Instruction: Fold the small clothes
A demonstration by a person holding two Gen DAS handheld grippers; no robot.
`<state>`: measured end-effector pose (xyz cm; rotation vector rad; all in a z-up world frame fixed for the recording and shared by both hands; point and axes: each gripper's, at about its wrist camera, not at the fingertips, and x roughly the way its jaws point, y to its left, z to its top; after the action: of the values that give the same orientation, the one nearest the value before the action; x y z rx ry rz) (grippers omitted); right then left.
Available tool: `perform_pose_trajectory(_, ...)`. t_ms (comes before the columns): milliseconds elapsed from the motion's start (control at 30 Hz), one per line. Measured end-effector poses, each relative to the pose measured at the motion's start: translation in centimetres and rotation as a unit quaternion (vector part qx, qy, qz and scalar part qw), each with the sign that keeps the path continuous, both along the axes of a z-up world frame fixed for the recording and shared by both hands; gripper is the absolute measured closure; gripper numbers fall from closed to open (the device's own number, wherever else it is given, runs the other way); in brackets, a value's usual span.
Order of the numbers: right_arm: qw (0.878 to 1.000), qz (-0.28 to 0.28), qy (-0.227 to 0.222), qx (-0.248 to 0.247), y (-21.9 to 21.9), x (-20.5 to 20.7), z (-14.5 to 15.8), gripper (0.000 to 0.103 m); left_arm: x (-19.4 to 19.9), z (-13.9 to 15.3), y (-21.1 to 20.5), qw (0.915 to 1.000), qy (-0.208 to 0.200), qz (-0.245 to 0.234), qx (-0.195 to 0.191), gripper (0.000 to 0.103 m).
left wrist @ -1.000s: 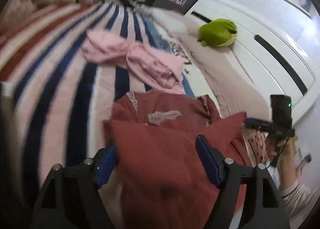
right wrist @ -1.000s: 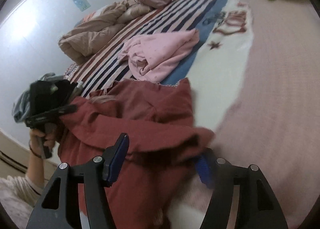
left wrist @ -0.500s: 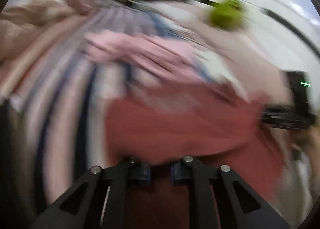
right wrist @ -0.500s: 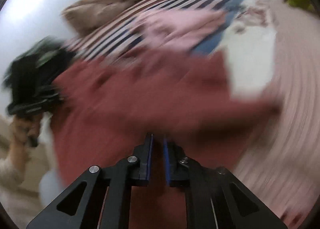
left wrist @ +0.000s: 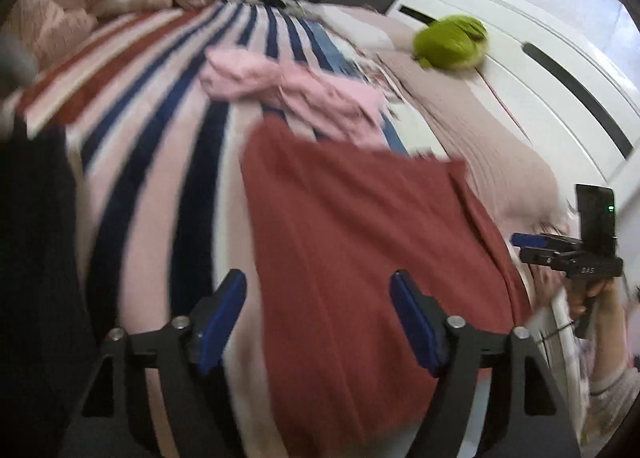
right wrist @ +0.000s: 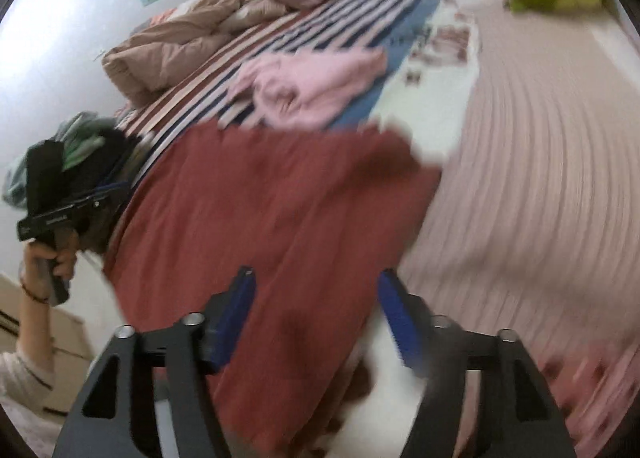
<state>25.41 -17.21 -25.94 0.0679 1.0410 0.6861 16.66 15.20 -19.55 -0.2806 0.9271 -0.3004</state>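
Reopening left tongs, red garment released flat

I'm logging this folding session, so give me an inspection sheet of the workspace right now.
Surface: bed with striped blanket and pink quilted cover.
Job's things: red garment spread flat; pink garment crumpled beyond it.
Clutter: green plush; bunched duvet.
Grippers: left gripper and right gripper have just been opening; both open above the red garment, pads not pressing it.
Cables: nothing seen.
Surroundings: white headboard, cluttered shelves behind.
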Motion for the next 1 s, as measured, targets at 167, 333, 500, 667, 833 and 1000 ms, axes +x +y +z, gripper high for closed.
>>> perform_pose_trajectory(167,0.999,-0.015,-0.021,-0.036,1.0,-5.1,-2.9,0.035,-3.8,-3.0,-1.3,0.9987,0.028,0.002,0.043,0.036)
perform_pose_trajectory(333,0.986,-0.063,-0.076,-0.132,-0.6,-6.8,-3.0,0.041,-5.5,-3.1,0.2,0.9983,0.017,0.022,0.051,0.077)
perform_pose_trajectory(500,0.99,-0.085,-0.08,-0.081,-2.6,-8.5,-1.2,0.057,-7.3,-2.7,0.5,0.9986,0.008,0.025,0.046,0.079)
perform_pose_trajectory(667,0.996,-0.047,-0.069,-0.04,1.9,-9.2,-1.4,0.033,-7.6,-3.0,-0.4,0.999,0.007,0.02,0.04,0.071)
perform_pose_trajectory(833,0.987,-0.063,-0.089,-0.118,2.8,-9.2,-3.7,0.035,-7.3,-3.4,-0.3,0.9969,0.006,0.047,0.064,0.093)
perform_pose_trajectory(1000,0.985,-0.097,-0.076,-0.123,-1.0,-9.4,-3.9,0.049,-7.5,-3.6,0.2,0.9973,0.007,0.048,0.056,0.093)
